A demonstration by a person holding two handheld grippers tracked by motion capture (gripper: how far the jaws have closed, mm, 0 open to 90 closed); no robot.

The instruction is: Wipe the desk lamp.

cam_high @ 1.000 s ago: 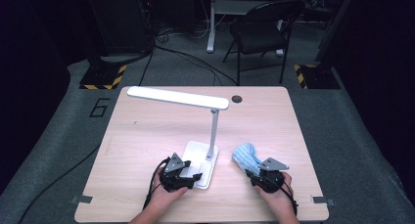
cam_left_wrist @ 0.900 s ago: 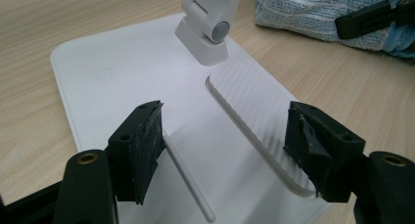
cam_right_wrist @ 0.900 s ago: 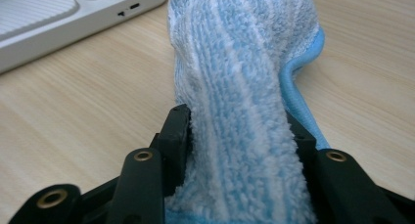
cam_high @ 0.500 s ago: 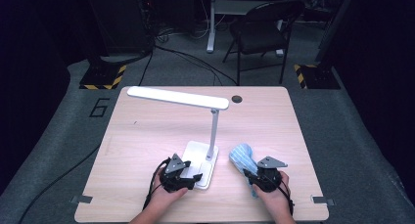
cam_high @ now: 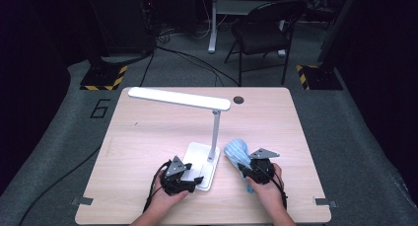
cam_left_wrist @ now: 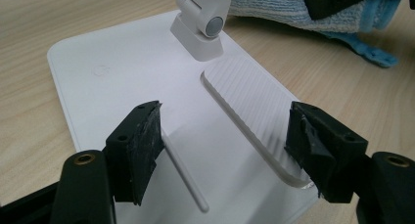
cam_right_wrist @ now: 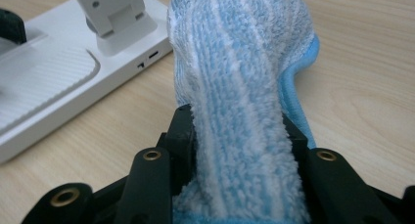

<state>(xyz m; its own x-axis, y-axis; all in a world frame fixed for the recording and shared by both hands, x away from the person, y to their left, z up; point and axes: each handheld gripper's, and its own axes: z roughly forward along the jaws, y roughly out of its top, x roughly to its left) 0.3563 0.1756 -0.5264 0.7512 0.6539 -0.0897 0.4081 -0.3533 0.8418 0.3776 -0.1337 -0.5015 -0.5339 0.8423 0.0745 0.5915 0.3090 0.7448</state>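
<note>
The right tool is clamped on the blue cloth just beside the lamp base, which the left tool, jaws apart, probably only steadies, so a hard wipe could push the lamp across the table.

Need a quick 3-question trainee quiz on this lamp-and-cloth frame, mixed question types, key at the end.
1. True or false: the right tool is shut on the blue-and-white striped terry cloth.
2. Multiple choice: the left tool, jaws open, is poised over which part of the white desk lamp? A) its long flat head B) its flat rectangular base C) its upright stem
3. Short answer: in the high view, on which side of the lamp's stem does the cloth lie?

Key: 1 true; 2 B; 3 on the right of the stem, beside the base on the light wooden table.
</note>
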